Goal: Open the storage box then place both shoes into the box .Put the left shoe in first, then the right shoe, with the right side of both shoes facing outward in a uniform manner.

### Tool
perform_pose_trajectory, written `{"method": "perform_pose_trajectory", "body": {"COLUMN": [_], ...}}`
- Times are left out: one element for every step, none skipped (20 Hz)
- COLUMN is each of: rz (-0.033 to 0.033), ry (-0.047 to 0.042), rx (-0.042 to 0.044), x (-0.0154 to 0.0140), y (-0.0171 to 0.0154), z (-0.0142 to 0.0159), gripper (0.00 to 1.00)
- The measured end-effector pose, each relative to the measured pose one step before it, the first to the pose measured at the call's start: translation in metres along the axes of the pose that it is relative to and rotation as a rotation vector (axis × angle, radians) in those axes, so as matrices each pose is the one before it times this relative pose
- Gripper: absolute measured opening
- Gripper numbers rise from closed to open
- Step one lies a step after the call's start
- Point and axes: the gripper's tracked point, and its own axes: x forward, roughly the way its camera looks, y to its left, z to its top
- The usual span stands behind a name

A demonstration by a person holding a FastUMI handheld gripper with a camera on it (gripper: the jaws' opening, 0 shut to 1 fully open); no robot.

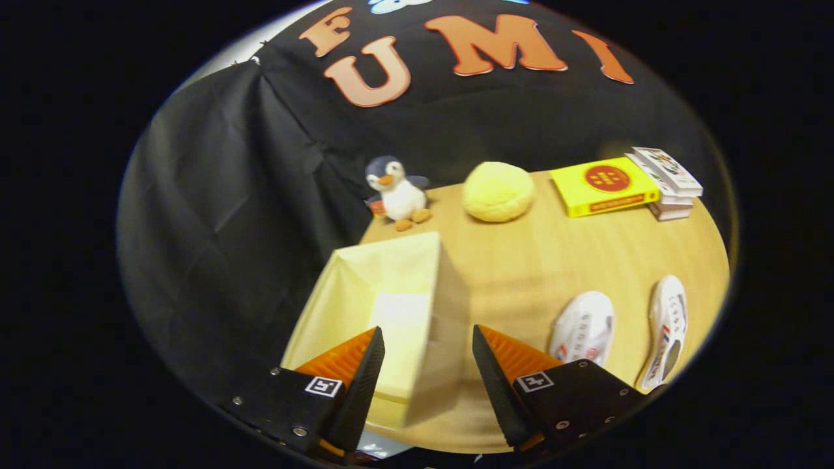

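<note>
The gripper (428, 339) hangs wide open, holding nothing, over one open storage box (391, 286) between its fingers. Two white shoes (584, 327) (666, 329) lie side by side beyond the right finger. One plush penguin (397, 191), one yellow ball (498, 191) and one yellow book (604, 185) line the table's (554, 260) far edge.

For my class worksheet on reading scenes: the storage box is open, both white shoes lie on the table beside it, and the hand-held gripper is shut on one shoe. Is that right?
Not quite. The gripper view shows the hand-held gripper open and holding nothing, its fingers over the open storage box. Both white shoes lie on the table beside it.
</note>
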Motion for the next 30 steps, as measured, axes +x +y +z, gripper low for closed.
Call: {"method": "perform_pose_trajectory", "body": {"rz": [-0.05221,-0.05214,-0.04063,-0.03590,-0.02424,-0.01786,-0.01101,-0.00803,-0.01015,-0.00845,-0.00717,-0.01000,-0.01609,-0.01808,0.00331,0.00056,0.00633,-0.00221,0.00848,-0.00366,-0.01520,-0.01007,0.00922,0.01247,0.00394,0.00813,0.01435,0.01011,0.00198,-0.00057], "ry": [-0.00512,0.00306,0.00658,0.01387,0.01408,0.00904,0.01143,0.00829,0.00344,0.00329,0.01041,0.01591,0.01000,0.00649,-0.01096,-0.01723,-0.02155,-0.00985,-0.01037,-0.03799,-0.01074,-0.00633,-0.00261,-0.00274,-0.00297,-0.00328,0.00449,-0.00033,-0.02205,-0.02000], "rx": [0.01616,0.01465,0.01034,0.00735,0.00484,0.00152,-0.00690,-0.00865,-0.00999,-0.01118,-0.02027,-0.01967,-0.02178,-0.00853,0.00922,0.01221,-0.01138,-0.03553,-0.02169,-0.00333,-0.00565,0.00435,0.02856,0.04042,0.03170,0.02623,0.02871,0.02331,0.01586,0.00432], "x": [-0.00482,-0.00233,0.00200,0.00272,0.00544,0.00585,0.00244,0.00559,0.00551,0.00668,0.00866,0.00770,0.00586,0.00719,0.00439,0.00587,0.00339,0.00602,0.00062,0.00108,0.00086,0.00037,0.00000,-0.00033,-0.00114,-0.00082,0.00069,-0.00198,-0.00184,-0.00190], "y": [-0.02490,-0.02744,-0.02275,-0.02013,-0.01619,-0.01286,-0.00947,-0.00764,-0.00506,-0.00428,-0.00455,-0.00390,-0.00417,-0.00483,0.00155,0.00115,0.00359,0.00131,0.00314,0.00279,-0.00201,-0.00371,0.00320,0.00112,-0.00273,-0.00164,-0.00053,-0.00006,-0.00021,0.00054], "z": [-0.00892,-0.00913,-0.00899,-0.00811,-0.00840,-0.00624,-0.00519,-0.00450,-0.00322,-0.00350,-0.00363,-0.00647,-0.00258,-0.00323,0.00163,0.00231,0.00331,0.00123,-0.00190,0.00546,-0.00152,-0.00101,0.00053,0.00246,0.00293,0.00513,0.00350,0.00541,0.00965,0.00796], "gripper": [0.82,0.82,0.81,0.80,0.78,0.77,0.77,0.76,0.74,0.73,0.71,0.69,0.66,0.62,0.59,0.57,0.50,0.47,0.38,0.33,0.23,0.20,0.12,0.09,0.04,0.03,0.01,0.01,0.01,0.01]}}
